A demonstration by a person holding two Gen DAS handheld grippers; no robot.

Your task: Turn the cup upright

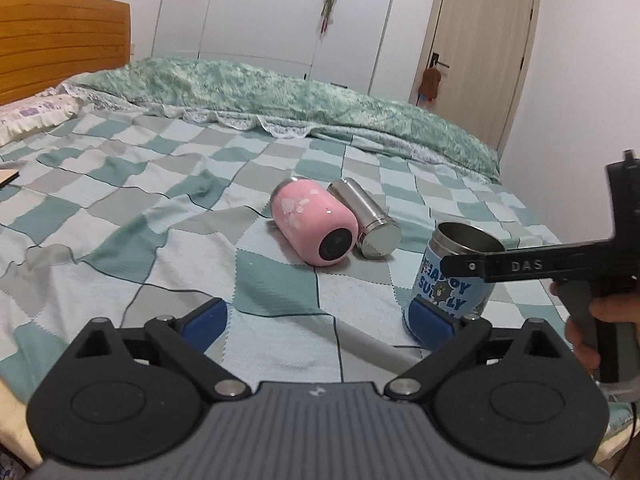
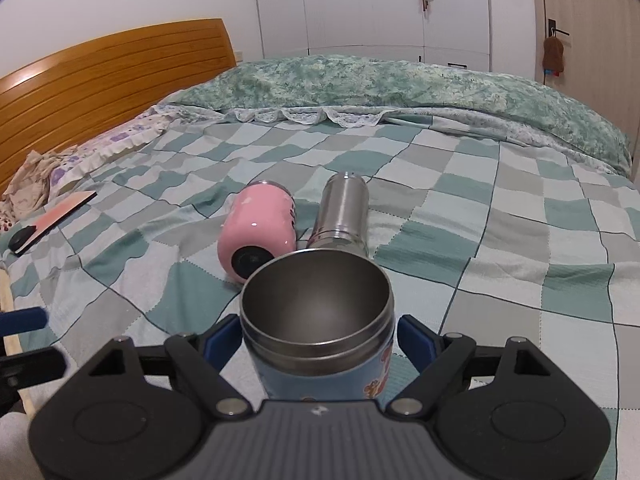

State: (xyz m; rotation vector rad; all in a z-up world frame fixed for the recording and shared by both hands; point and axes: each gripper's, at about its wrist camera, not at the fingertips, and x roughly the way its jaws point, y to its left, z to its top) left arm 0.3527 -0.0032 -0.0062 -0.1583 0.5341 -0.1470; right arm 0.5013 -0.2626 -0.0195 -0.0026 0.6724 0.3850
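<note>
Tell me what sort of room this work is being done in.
A bedroom, almost certainly. The cups lie on a bed with a checked cover and a wooden headboard; a pillow sits at its head, and white wardrobes line the far wall beside a door.

The blue cup [image 2: 320, 332] hides the near end of the steel cup [image 2: 342, 212] in the right view. Its own bottom sits behind the right gripper [image 2: 320, 344] body, so whether the pads [image 2: 416, 344] touch it cannot be told. In the left view, a black bar covers part of the cup's words, and the hand [image 1: 596, 320] is cut off by the edge. The flat thing [image 1: 6, 178] at the left edge is mostly cut off too.
</note>
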